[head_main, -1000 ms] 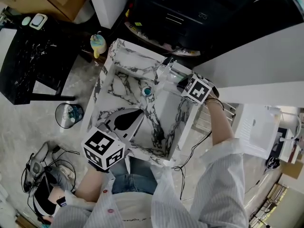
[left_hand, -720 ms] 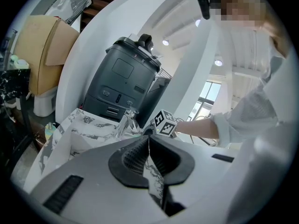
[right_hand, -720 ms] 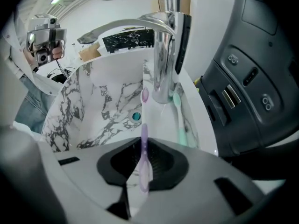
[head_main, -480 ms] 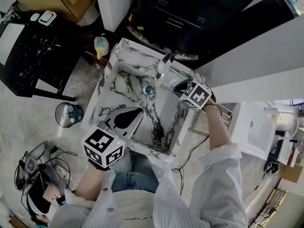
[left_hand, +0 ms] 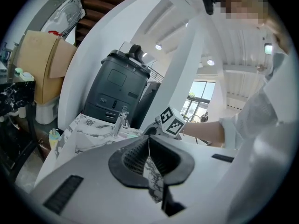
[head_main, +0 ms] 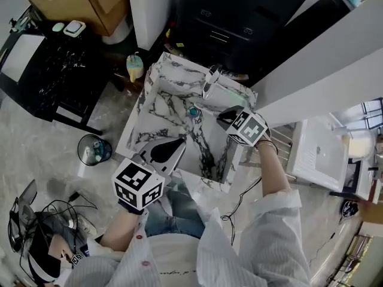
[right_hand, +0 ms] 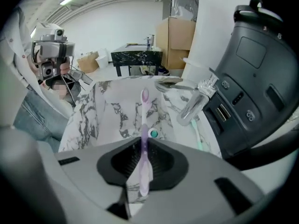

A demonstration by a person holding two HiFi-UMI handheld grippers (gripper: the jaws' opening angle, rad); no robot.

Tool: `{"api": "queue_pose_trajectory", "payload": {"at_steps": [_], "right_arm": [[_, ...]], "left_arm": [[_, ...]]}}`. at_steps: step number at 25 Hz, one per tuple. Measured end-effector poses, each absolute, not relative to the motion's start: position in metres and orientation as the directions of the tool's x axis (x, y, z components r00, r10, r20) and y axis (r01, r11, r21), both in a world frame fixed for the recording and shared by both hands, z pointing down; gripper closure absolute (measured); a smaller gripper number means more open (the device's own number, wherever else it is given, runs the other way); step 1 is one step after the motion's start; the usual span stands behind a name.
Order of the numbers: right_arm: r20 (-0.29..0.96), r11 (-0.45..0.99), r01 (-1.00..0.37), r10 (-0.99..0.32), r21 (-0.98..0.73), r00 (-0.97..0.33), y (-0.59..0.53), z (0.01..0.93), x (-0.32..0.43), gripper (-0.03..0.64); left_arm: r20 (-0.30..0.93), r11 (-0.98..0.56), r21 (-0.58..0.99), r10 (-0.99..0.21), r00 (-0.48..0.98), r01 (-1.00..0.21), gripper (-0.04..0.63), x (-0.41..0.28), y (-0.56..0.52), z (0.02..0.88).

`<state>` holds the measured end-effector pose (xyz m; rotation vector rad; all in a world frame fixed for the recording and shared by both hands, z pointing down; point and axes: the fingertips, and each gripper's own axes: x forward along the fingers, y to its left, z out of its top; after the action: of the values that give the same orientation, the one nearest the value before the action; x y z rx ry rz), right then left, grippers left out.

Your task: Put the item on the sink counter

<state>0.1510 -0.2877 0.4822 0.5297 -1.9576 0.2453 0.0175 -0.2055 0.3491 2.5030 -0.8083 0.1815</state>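
Observation:
A purple toothbrush (right_hand: 143, 139) sticks out between the jaws of my right gripper (right_hand: 142, 146), which is shut on its handle. Its head points over the marble sink's basin (right_hand: 117, 115). In the head view the right gripper (head_main: 226, 118) hangs over the sink's right rim, just in front of the chrome faucet (head_main: 210, 79). A green toothbrush (right_hand: 198, 135) lies on the counter strip beside the faucet (right_hand: 194, 104). My left gripper (head_main: 167, 150) is at the sink's near edge (head_main: 179, 169), shut and holding nothing. In the left gripper view its jaws (left_hand: 149, 143) meet.
A dark machine (head_main: 239, 17) stands right behind the sink. The drain (head_main: 193, 111) sits mid-basin. On the floor to the left are a bin (head_main: 94, 150), a small bottle (head_main: 135, 66) and a black marble table (head_main: 54, 70). A white unit (head_main: 317, 154) stands at the right.
The right gripper with the toothbrush has drawn back a little from the faucet toward the person. The head view has shifted. The left gripper stays at the sink's near edge.

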Motion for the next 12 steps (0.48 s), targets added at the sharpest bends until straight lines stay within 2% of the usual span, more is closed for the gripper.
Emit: {"api": "queue_pose_trajectory", "payload": {"at_steps": [12], "right_arm": [[0.770, 0.787, -0.600, -0.469, 0.143, -0.432, -0.174, 0.410, 0.068, 0.565]], "left_arm": [[0.244, -0.746, 0.401, -0.473, 0.847, -0.532, 0.575, -0.040, -0.115, 0.337]]}}
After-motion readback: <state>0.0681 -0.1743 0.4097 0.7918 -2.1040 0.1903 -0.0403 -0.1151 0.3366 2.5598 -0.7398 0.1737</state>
